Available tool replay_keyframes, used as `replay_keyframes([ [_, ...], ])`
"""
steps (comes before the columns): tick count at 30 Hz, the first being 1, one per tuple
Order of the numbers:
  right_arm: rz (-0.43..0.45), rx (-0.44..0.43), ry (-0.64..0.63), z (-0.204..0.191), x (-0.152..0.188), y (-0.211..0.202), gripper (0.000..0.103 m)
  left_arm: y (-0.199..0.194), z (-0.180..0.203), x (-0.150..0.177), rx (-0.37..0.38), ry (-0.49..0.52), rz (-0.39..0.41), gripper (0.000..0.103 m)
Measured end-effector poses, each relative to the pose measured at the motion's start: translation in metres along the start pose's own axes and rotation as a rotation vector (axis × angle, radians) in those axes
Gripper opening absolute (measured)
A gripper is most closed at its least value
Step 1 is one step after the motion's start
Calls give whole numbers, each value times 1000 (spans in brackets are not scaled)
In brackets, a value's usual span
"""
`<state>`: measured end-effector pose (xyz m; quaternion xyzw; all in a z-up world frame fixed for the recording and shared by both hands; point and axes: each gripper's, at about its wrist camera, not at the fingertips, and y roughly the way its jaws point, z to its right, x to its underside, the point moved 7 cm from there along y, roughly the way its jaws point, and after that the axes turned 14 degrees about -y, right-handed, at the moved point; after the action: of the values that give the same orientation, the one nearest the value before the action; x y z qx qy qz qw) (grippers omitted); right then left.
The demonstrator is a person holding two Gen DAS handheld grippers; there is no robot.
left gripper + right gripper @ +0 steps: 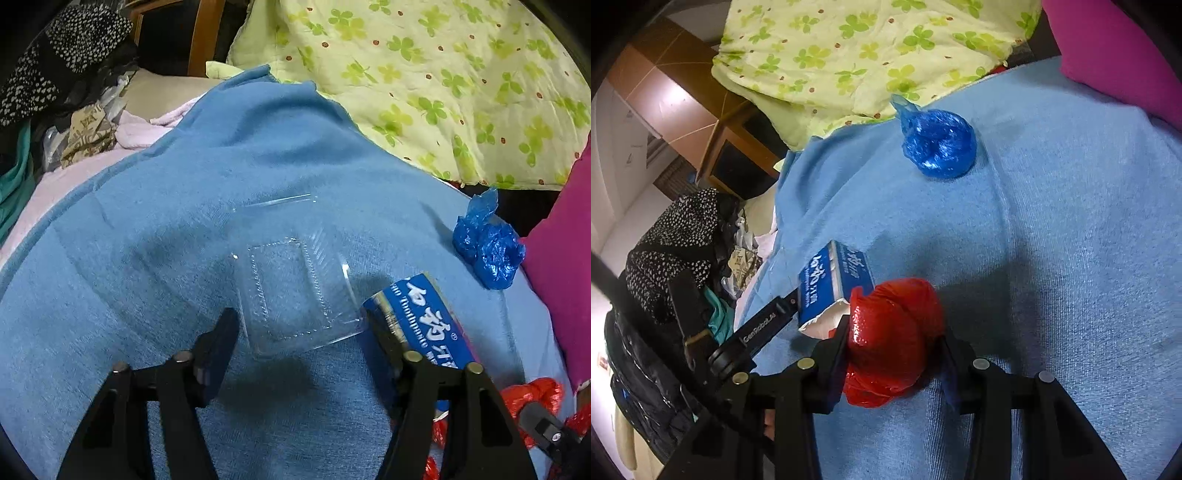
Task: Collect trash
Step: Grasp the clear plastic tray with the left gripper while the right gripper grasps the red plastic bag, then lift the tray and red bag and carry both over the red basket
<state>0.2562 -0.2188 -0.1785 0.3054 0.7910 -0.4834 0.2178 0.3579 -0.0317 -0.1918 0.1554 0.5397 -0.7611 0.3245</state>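
A clear plastic clamshell box [288, 280] lies on the blue blanket [166, 229] between the fingers of my left gripper [301, 319]. Its right corner meets the right finger, while a thin strip of blanket shows beside the left finger. A blue toothpaste box [424, 317] lies just outside that right finger. My right gripper [895, 330] is shut on a crumpled red plastic bag [901, 302], which bulges between the pads. A balled blue plastic bag [938, 144] rests farther back on the blanket. The toothpaste box [831, 284] sits just left of the red bag.
A green clover-print quilt [443, 74] is bunched behind the blanket. A magenta cushion [561, 277] borders the right side. Dark clothes and bags [676, 240] are piled at the left beyond the blanket's edge, by wooden furniture [738, 155].
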Motion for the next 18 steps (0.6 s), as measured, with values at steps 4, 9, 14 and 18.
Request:
replay_keyframes([
  [4,21,0,-15,-3,-3,-11,45,-3,-8,-2,1,-5,-2,49],
  [9,35,-7,-26,-7,-5,-21,45,-16,-21,-6,10,-18,7,49],
  [14,48,-10,-38,-12,-5,-32,45,-37,-29,-3,19,15,24,49],
  [18,76,-7,-50,-17,-6,-47,45,-63,-22,6,32,70,57,49],
])
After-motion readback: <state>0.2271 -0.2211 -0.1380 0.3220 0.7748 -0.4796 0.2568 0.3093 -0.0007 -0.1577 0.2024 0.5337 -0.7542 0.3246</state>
